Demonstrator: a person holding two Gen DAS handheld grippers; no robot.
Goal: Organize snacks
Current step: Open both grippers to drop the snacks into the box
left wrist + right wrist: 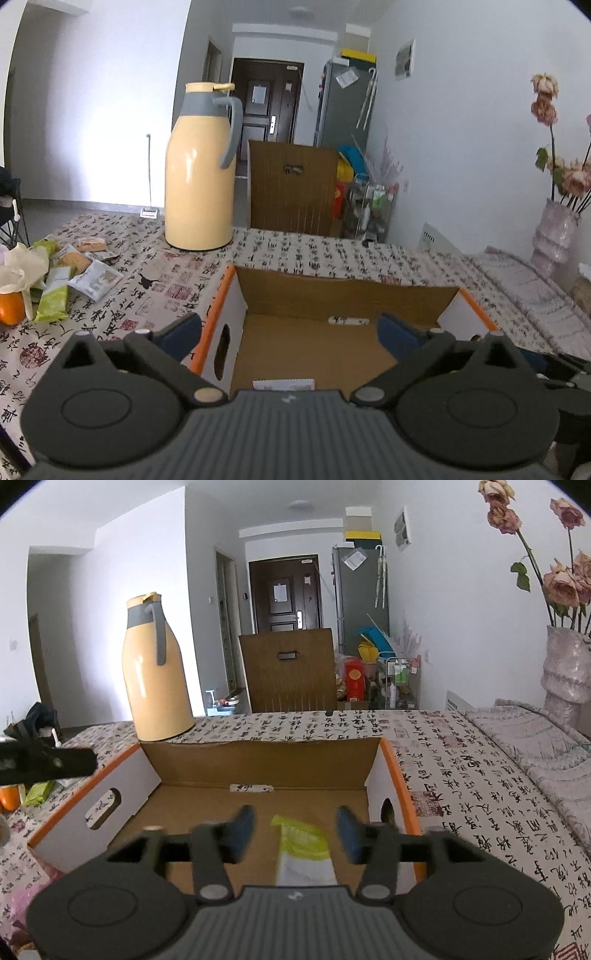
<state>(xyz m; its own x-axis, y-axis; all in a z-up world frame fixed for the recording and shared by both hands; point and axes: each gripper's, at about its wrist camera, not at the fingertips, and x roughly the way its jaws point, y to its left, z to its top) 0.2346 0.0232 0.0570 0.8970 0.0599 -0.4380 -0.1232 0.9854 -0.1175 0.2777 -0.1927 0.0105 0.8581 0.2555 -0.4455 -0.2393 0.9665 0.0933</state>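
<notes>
Left wrist view: left gripper (290, 332) gapes wide and empty over the cardboard box (476, 301); the snack pile (62, 280) lies far to its left. Right gripper (295, 830) is half open, the green snack packet (303, 849) loose between its fingers, pointing lengthwise away.

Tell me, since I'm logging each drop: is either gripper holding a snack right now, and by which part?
Nothing is held. The left gripper is wide open over the cardboard box. The right gripper is open; the green snack packet lies between its fingers, untouched.

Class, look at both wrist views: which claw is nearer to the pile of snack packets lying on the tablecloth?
Left. The left claw hangs over the box beside the snack packets; the right claw is over the box's far side.
</notes>
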